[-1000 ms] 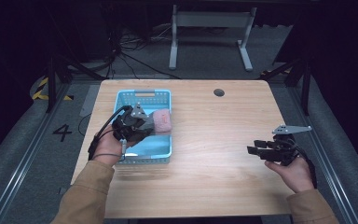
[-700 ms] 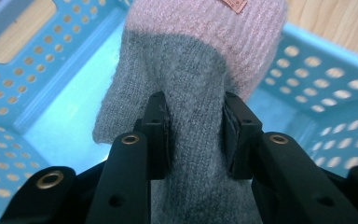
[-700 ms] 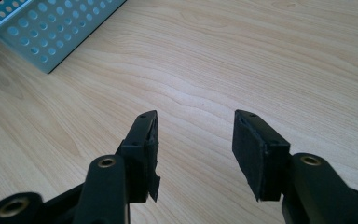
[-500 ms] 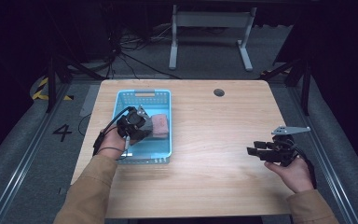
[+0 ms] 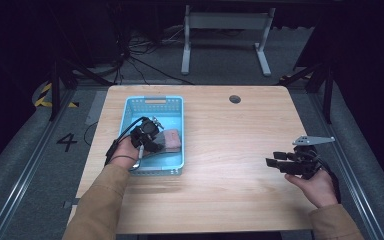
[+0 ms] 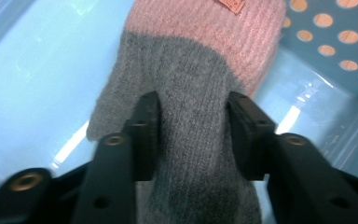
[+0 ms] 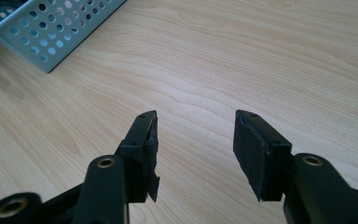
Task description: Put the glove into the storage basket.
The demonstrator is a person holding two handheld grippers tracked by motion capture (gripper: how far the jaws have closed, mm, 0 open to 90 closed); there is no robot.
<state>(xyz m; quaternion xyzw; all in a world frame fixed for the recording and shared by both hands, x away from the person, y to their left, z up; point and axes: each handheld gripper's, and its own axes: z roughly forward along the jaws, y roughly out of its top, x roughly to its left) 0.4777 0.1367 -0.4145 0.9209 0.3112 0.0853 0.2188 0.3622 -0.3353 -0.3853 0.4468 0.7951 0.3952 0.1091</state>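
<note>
The left tongs (image 6: 193, 135) have just been opening around the sock (image 6: 191, 93) (pads flanking it, whether pressing is unclear), which is lying in the basket (image 5: 130, 107) at centre left of the high view. This looks like a release. The right tongs (image 7: 193, 149) are standing apart, empty, over the surface (image 7: 261, 56).

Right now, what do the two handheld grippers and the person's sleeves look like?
Both are black. The left gripper trails a black cable looping past the wrist. The right gripper carries a grey three-cornered plate on top. Each has two blocky black jaws with flat dark pads and brass-coloured pivot rivets. The sleeves are tan.
</note>
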